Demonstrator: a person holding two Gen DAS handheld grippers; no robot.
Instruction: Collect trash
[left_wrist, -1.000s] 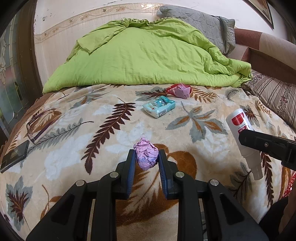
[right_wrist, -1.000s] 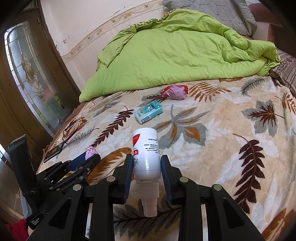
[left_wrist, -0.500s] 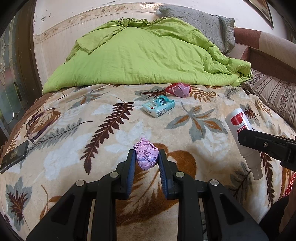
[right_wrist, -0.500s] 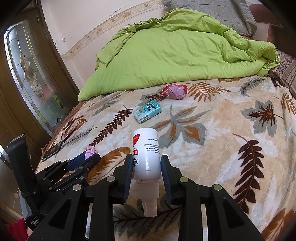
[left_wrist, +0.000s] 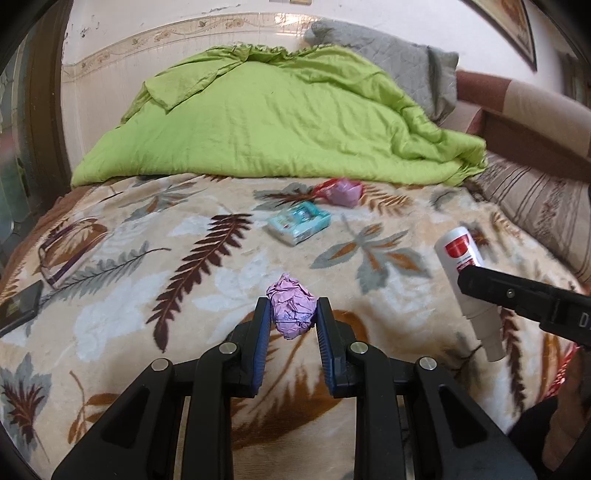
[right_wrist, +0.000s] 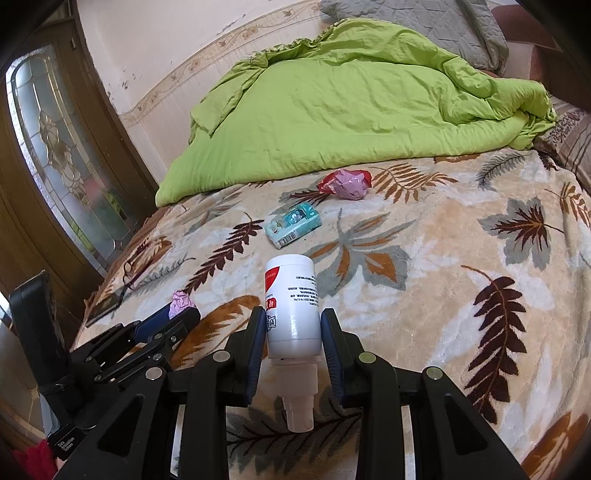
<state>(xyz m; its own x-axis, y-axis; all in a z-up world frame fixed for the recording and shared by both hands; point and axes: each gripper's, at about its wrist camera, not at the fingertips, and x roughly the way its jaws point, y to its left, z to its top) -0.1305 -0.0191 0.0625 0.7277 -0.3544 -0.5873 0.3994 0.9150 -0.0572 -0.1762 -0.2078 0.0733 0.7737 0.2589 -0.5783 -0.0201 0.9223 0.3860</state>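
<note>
- My left gripper (left_wrist: 291, 314): blue pads closed on a crumpled pink paper ball (left_wrist: 291, 310), held just above the leaf-patterned blanket (left_wrist: 207, 266).
- My right gripper (right_wrist: 293, 325): pads clamped on the body of a white spray bottle (right_wrist: 291, 299), nozzle pointing back toward me, base pointing away.
- Teal tissue packet (left_wrist: 299, 222): flat on the blanket, mid-bed, well beyond both grippers.
- Red-and-pink crumpled wrapper (left_wrist: 340, 190): just past the packet, near the edge of the green duvet (left_wrist: 266, 122).
- Eyeglasses (left_wrist: 64, 253) and a dark phone (left_wrist: 18, 304): at the blanket's left edge, side by side.
- Grey pillow (left_wrist: 399, 70): behind the duvet, against the wall.
</note>
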